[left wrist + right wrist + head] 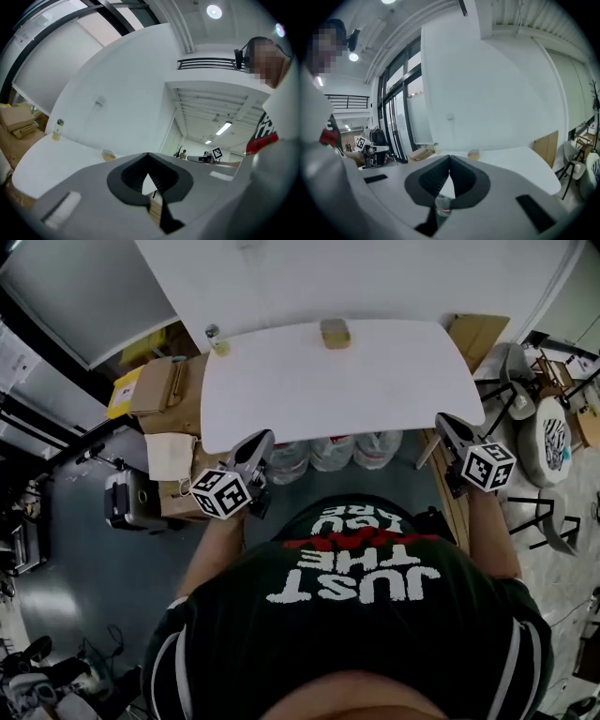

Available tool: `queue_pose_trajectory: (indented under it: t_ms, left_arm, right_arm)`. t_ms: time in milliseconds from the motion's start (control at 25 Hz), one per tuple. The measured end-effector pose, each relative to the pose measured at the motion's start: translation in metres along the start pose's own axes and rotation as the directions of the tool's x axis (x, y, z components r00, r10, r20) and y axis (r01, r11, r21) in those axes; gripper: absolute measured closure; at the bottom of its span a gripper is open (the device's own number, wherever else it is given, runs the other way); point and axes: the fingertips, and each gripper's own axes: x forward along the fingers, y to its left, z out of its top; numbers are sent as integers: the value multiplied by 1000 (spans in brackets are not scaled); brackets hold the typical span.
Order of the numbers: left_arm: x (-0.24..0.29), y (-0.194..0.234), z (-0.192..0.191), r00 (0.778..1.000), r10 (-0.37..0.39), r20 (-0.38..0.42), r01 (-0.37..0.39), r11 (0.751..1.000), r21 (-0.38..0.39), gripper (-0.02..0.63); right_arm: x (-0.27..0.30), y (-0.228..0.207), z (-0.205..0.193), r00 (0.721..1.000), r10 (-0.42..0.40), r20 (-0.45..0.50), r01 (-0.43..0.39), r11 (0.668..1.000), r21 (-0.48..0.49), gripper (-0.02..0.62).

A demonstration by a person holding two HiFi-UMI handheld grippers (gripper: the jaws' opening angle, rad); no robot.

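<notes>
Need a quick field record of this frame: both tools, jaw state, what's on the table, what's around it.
left tool: jaws together, nothing between them, held by the near left corner of the white table
right tool: jaws together, nothing between them, by the table's near right corner
contact: neither tool touches an object
on table: small bottle at the far left corner; tan block at the middle of the far edge
beside table: cardboard boxes on the left
under table: clear plastic bottles below the near edge
</notes>
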Motion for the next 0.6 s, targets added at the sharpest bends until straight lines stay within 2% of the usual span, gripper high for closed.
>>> queue_pose_trajectory:
  t_ms: [160, 320, 440, 600]
  left_arm:
    - [36, 38, 7, 999, -22, -31, 21, 999, -32, 606]
    - [65, 58, 9, 998, -22, -60, 20, 999, -46, 607]
    - [91, 70, 8, 997, 1, -77, -2, 1000, -21, 606]
    - [127, 82, -5, 993, 60, -103, -58, 998, 20, 607]
  right_arm:
    - [56, -9, 1, 999, -8, -49, 7, 1000, -6, 589]
    - [94, -25, 0, 996, 1, -94, -2, 1000, -9, 589]
    - [121, -44, -3, 993, 5, -119, -9, 999, -33, 588]
    - [165, -71, -9, 984, 64, -165, -77, 994, -77, 588]
